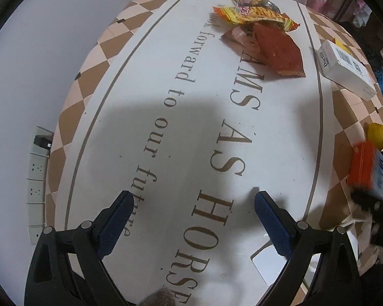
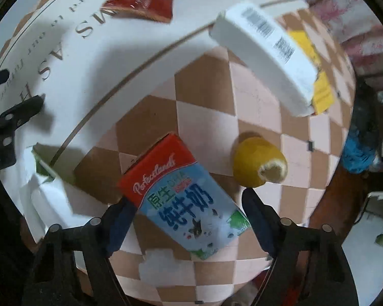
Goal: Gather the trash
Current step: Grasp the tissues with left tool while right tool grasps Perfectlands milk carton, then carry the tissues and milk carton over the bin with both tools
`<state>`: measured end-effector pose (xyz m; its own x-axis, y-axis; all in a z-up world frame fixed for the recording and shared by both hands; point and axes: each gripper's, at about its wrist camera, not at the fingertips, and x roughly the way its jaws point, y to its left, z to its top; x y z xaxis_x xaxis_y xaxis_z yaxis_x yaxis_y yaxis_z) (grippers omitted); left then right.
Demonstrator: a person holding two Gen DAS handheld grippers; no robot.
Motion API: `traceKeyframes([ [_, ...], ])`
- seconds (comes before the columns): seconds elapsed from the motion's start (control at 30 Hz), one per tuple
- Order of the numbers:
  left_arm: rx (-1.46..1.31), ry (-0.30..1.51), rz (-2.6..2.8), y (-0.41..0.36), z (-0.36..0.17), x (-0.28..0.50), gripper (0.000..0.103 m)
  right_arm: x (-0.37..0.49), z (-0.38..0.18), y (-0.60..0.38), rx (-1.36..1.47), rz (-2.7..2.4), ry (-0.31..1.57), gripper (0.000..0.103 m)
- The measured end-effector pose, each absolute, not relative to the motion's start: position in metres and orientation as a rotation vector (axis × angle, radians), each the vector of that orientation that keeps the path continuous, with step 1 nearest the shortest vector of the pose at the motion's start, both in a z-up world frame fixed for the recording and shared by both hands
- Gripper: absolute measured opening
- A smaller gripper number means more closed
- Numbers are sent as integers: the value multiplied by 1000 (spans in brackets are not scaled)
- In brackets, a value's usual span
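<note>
milk carton (image 2: 185, 201) lies flat on the checkered table edge (image 2: 206, 81), directly between the right gripper's (image 2: 189, 214) part-open jaws, its long axis slanting across them, while the left gripper (image 1: 192, 221) hangs wide and empty, farther off

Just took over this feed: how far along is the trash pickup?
Nothing looks collected yet. The right gripper straddles the milk carton, not yet clamped. The left gripper is open and empty. Snack wrappers, white box and lemon remain on the table.
</note>
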<state>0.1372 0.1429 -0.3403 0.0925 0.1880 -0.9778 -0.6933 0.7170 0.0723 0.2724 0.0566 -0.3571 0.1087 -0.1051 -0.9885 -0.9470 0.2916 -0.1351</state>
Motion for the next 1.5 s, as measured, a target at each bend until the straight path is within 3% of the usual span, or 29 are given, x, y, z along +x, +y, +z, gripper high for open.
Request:
traceKeyframes([
  [0.1, -455, 1330, 693, 143, -338, 134, 97, 286, -351, 48, -971, 844, 1371, 70],
  [0.23, -474, 1287, 662, 136, -315, 128, 97, 296, -332, 24, -818, 813, 1386, 67],
  [0.47, -697, 1230, 523, 96, -290, 112, 95, 322, -300, -50, -487, 710, 1424, 67],
  [0.63, -785, 1284, 441, 56, -311, 123, 95, 333, -306, -96, -384, 582, 1426, 66],
  [0.67, -790, 1287, 439, 50, -315, 127, 92, 333, -313, -97, -377, 570, 1439, 66],
  [0.7, -788, 1288, 442, 48, -317, 130, 83, 327, -323, -97, -373, 562, 1449, 66],
  [0.87, -714, 1237, 469, 46, -305, 151, 24, 325, -349, -102, -353, 526, 1487, 67],
  [0.9, -671, 1243, 474, 46, -305, 157, 7, 326, -351, -101, -350, 529, 1496, 67],
  [1.03, -562, 1241, 472, 49, -306, 173, 3, 329, -356, -97, -326, 532, 1534, 76],
  [1.23, -557, 1206, 461, 58, -300, 181, 0, 337, -355, -100, -345, 539, 1535, 76],
  [1.33, -523, 1184, 466, 58, -291, 182, 0, 332, -353, -104, -375, 551, 1491, 62],
  [1.5, -471, 1161, 483, 56, -276, 185, 0, 325, -346, -106, -361, 556, 1445, 61],
])
